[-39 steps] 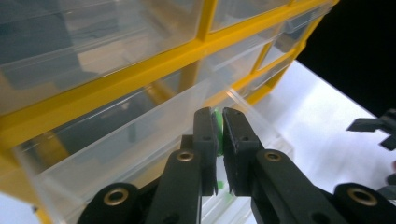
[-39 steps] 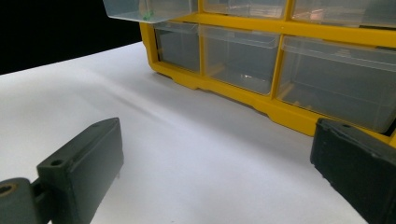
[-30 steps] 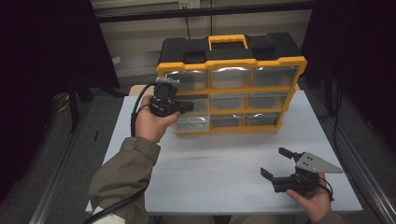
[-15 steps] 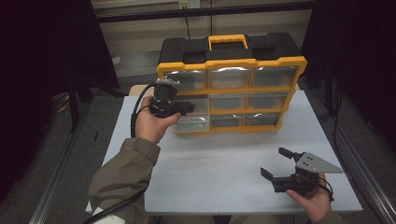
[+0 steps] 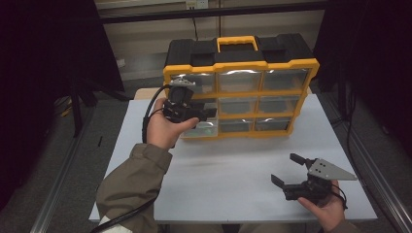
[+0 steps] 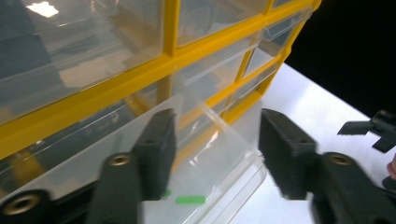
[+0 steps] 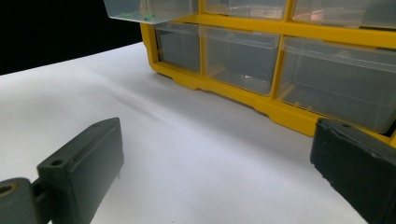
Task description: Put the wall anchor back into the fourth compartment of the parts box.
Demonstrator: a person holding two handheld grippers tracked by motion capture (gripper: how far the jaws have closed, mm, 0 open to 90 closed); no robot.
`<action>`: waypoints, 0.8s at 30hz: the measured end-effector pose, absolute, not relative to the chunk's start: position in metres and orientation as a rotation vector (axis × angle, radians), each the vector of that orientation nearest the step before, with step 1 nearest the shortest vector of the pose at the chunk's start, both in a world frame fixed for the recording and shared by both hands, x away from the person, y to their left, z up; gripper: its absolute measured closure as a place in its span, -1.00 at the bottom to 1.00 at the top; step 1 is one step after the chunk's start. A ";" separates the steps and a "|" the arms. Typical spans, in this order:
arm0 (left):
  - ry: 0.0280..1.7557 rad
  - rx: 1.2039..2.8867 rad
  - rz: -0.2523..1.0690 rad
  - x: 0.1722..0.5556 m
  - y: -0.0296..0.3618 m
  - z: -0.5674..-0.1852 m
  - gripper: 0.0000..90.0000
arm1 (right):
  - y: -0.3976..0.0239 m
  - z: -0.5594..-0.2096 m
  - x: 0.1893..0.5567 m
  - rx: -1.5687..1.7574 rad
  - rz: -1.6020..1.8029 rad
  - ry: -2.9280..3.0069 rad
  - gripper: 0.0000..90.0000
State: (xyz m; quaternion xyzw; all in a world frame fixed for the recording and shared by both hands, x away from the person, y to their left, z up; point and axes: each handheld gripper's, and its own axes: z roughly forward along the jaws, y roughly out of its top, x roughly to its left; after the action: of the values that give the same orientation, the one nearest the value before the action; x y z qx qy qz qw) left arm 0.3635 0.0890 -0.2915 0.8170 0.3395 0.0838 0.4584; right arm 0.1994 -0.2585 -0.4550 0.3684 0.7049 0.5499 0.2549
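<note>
Left gripper [image 5: 206, 115] letting go at a pulled-out clear drawer [image 6: 205, 158] of the yellow organiser [image 5: 238, 65].

Starting at the left, the person's left hand [image 5: 163, 128] is holding its gripper up against the cabinet's left column, where the jaws have just been opening and are now standing about halfway apart, with the drawer's front edge lying between them but neither pad pressing on it (something small and green [image 6: 190, 199] is lying in that drawer, just below the jaws). Moving right across the white table [image 5: 228, 170], the right gripper [image 5: 287, 170] is resting low in the right hand [image 5: 323, 211], well apart from the organiser, its jaws standing wide and holding nothing, pointing toward the cabinet's bottom row.
</note>
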 end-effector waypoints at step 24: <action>0.705 1.996 0.180 0.353 0.049 -0.295 -0.61 | -0.259 -0.455 0.200 1.000 1.492 1.920 -0.94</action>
State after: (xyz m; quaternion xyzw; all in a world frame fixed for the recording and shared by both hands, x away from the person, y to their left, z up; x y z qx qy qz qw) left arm 0.3525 0.0488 -0.2945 0.8208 0.2897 0.0742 0.4868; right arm 0.1998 -0.2586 -0.4553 0.3679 0.7064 0.5491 0.2533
